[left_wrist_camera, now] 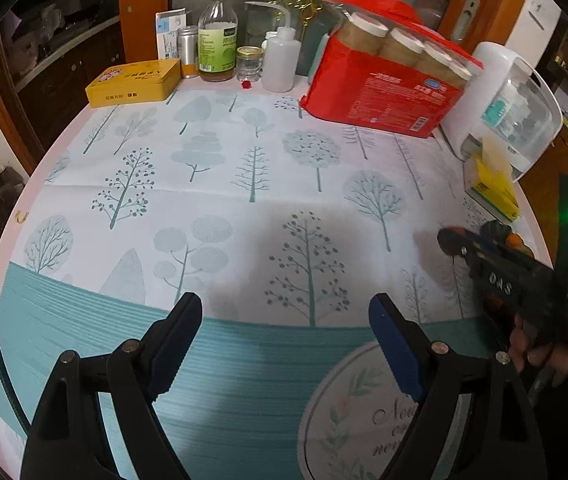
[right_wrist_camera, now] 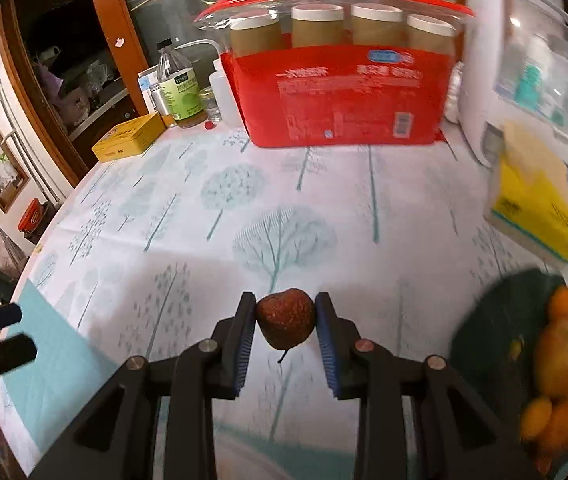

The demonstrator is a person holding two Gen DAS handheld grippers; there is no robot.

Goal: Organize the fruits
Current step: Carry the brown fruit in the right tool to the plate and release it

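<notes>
My right gripper [right_wrist_camera: 285, 318] is shut on a small dark red-brown fruit [right_wrist_camera: 285, 318] with a short stem, held above the tree-patterned tablecloth [right_wrist_camera: 244, 216]. A dark green plate [right_wrist_camera: 495, 324] at the right holds several orange and yellow fruits [right_wrist_camera: 563, 352], blurred. My left gripper [left_wrist_camera: 284, 320] is open and empty, low over the cloth. The right gripper also shows in the left wrist view [left_wrist_camera: 453, 242] at the right, holding the fruit. The left gripper's fingers [right_wrist_camera: 0, 316] show at the left edge of the right wrist view.
A red pack of jars [right_wrist_camera: 347, 92], a white appliance [right_wrist_camera: 531, 64] and a yellow tissue pack [right_wrist_camera: 535, 204] stand at the back and right. A yellow tin [left_wrist_camera: 134, 82], bottles [left_wrist_camera: 218, 36] and a small jar [left_wrist_camera: 250, 62] stand at the back left.
</notes>
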